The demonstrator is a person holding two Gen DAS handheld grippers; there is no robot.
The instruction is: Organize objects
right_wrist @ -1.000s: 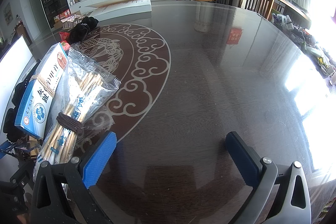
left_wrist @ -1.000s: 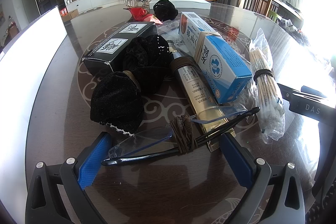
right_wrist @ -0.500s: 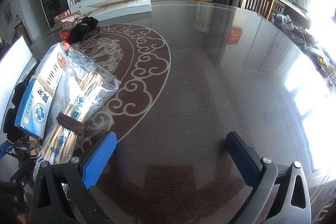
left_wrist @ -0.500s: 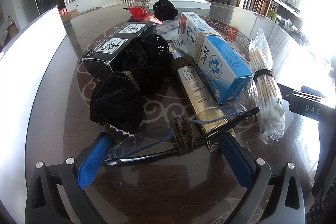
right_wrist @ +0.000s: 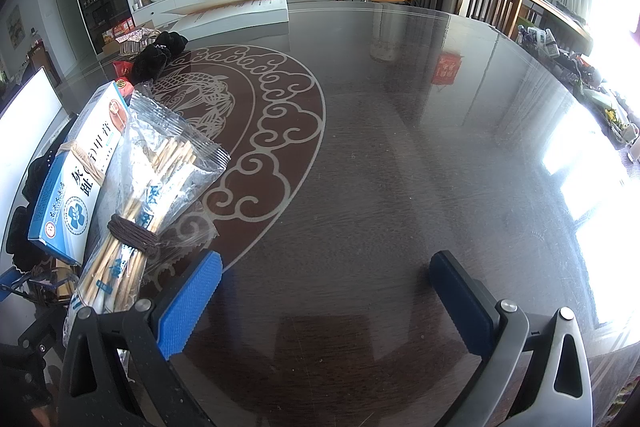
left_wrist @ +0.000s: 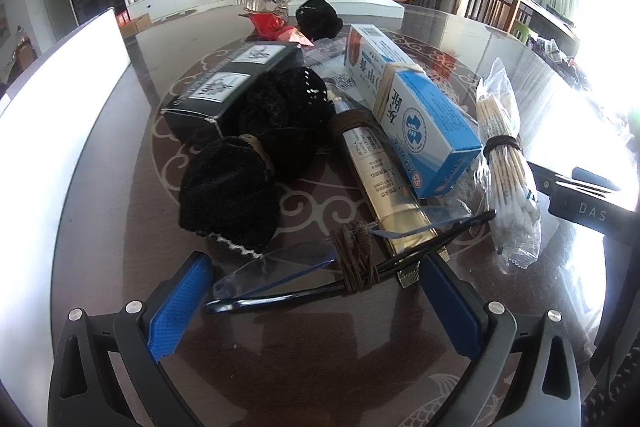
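The dark table carries everything in one cluster beside the blue box: black box behind-left, gold tube and cotton swabs flanking it, glasses nearest. Sorting looks barely begun. Both the left gripper and right gripper gape empty; only the right view shows bare tabletop.

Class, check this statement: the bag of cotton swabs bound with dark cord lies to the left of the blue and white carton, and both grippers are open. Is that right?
Not quite. The clear bag of cotton swabs lies to the right of the blue and white carton, as the left wrist view shows. The left gripper and right gripper are indeed open.
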